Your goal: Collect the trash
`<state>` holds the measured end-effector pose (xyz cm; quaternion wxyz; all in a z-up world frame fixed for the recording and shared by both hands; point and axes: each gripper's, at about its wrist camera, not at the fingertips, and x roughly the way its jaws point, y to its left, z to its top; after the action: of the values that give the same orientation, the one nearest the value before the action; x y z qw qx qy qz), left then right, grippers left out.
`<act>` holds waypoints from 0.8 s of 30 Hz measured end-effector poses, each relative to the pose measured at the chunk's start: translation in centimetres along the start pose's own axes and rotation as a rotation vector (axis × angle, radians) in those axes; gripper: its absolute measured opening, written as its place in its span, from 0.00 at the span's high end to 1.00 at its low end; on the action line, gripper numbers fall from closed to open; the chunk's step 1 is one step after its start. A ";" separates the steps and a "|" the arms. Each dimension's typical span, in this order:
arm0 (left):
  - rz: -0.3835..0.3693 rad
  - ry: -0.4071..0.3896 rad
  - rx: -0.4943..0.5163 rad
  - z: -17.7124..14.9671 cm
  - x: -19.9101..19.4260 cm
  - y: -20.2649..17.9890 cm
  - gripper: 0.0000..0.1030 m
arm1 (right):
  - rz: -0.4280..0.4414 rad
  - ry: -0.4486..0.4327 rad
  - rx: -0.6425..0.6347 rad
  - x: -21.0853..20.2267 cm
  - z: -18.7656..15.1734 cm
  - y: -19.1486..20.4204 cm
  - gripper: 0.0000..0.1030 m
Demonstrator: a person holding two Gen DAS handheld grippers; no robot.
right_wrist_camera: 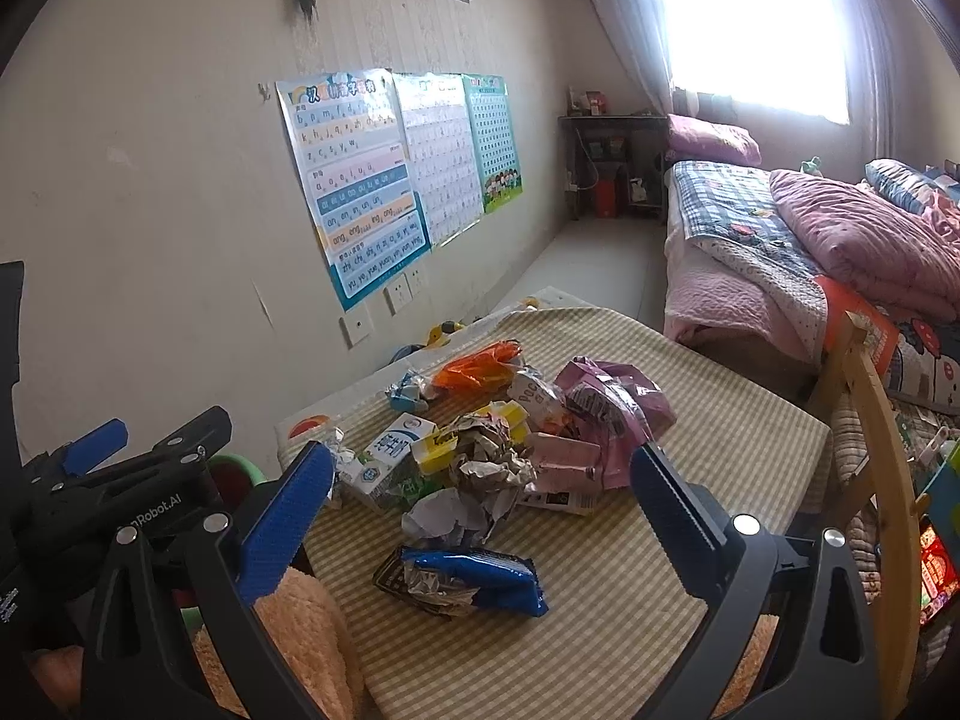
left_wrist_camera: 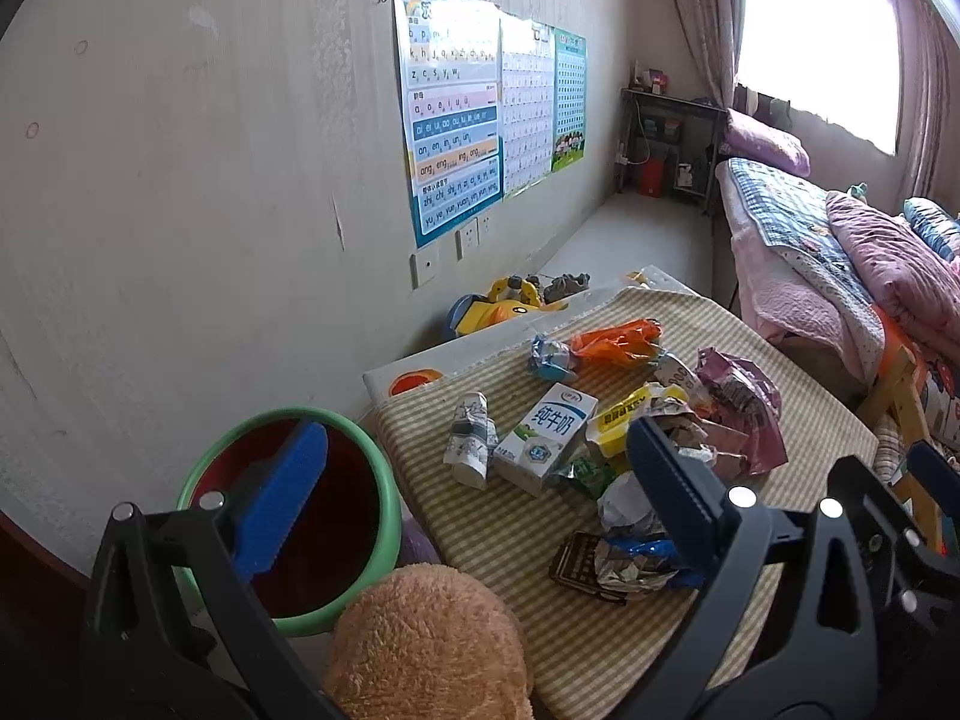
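A heap of trash lies on a striped cloth-covered table (left_wrist_camera: pixel 528 534) (right_wrist_camera: pixel 600 576): a white milk carton (left_wrist_camera: pixel 546 435) (right_wrist_camera: pixel 390 459), an orange plastic bag (left_wrist_camera: pixel 618 342) (right_wrist_camera: pixel 477 369), a pink foil bag (left_wrist_camera: pixel 744 408) (right_wrist_camera: pixel 612 414), crumpled paper (right_wrist_camera: pixel 486 468) and a blue snack wrapper (left_wrist_camera: pixel 624 561) (right_wrist_camera: pixel 468 579). A green-rimmed red bin (left_wrist_camera: pixel 336 516) stands left of the table. My left gripper (left_wrist_camera: pixel 474 498) is open and empty, above the bin's edge and the table's left side. My right gripper (right_wrist_camera: pixel 480 516) is open and empty, above the blue wrapper.
A tan plush toy (left_wrist_camera: pixel 426 642) (right_wrist_camera: pixel 294 630) sits at the table's near left corner. The wall with posters (left_wrist_camera: pixel 456 108) is on the left. A bed with pink bedding (left_wrist_camera: pixel 840 252) (right_wrist_camera: pixel 810 240) and a wooden chair frame (right_wrist_camera: pixel 870 420) stand to the right. Toys (left_wrist_camera: pixel 510 300) lie on the floor.
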<state>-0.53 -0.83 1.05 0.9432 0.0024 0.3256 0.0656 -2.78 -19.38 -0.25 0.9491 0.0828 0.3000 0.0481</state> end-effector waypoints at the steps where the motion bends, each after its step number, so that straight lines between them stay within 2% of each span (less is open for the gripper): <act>1: 0.001 -0.001 0.001 0.0 0.0 0.0 0.05 | 0.002 0.007 0.004 0.1 0.0 -0.1 0.07; 6: 0.004 -0.004 0.006 0.0 0.0 -0.1 0.05 | 0.010 0.039 0.040 0.5 -0.1 -0.6 0.07; 24: -0.023 -0.001 0.001 0.0 0.0 0.1 0.05 | 0.000 0.038 0.037 0.5 0.0 -0.6 0.07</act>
<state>-0.56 -0.76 1.10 0.9442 -0.0011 0.3249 0.0547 -2.36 -19.86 -0.64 0.9416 0.0992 0.3188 0.0440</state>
